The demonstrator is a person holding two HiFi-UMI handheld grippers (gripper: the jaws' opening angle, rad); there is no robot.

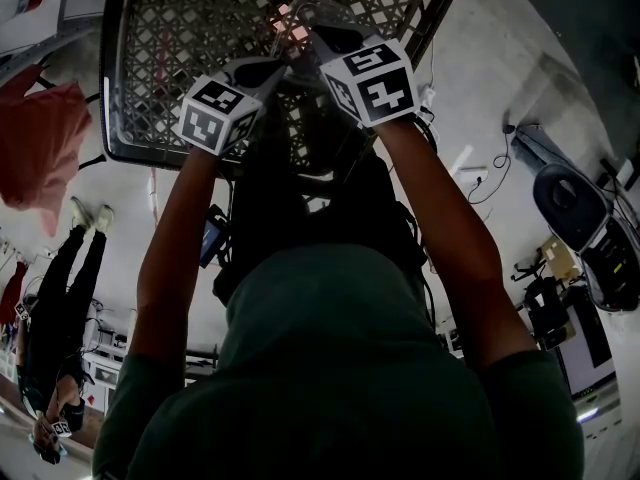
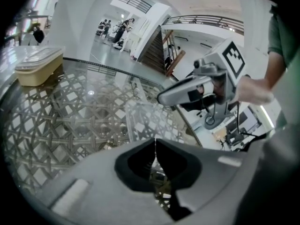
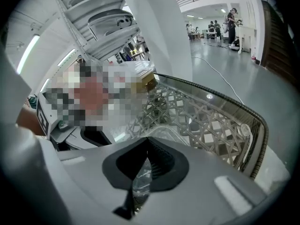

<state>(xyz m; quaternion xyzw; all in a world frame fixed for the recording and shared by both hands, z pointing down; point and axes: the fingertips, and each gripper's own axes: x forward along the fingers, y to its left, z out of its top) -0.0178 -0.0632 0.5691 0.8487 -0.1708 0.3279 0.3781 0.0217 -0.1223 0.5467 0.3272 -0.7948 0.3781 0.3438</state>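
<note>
Jaws of left tool (image 2: pixel 155 142) and right tool (image 3: pixel 147 142) clamped shut on clear plastic bag (image 3: pixel 140 182) between them, lattice table (image 2: pixel 70 111) just beneath, beige lidded box (image 2: pixel 38 67) ahead-left of left tool, bag outline faint, edges unclear.

Left tongs (image 1: pixel 283 68) and right tongs (image 1: pixel 312 36) side by side above the counter (image 1: pixel 150 48), tips near each other, clear plastic sheet (image 2: pixel 143 118) between both, lidded box (image 2: pixel 38 65) on the counter's far left corner

lidded box (image 2: pixel 38 65), far table (image 2: pixel 70 121) edge
</note>
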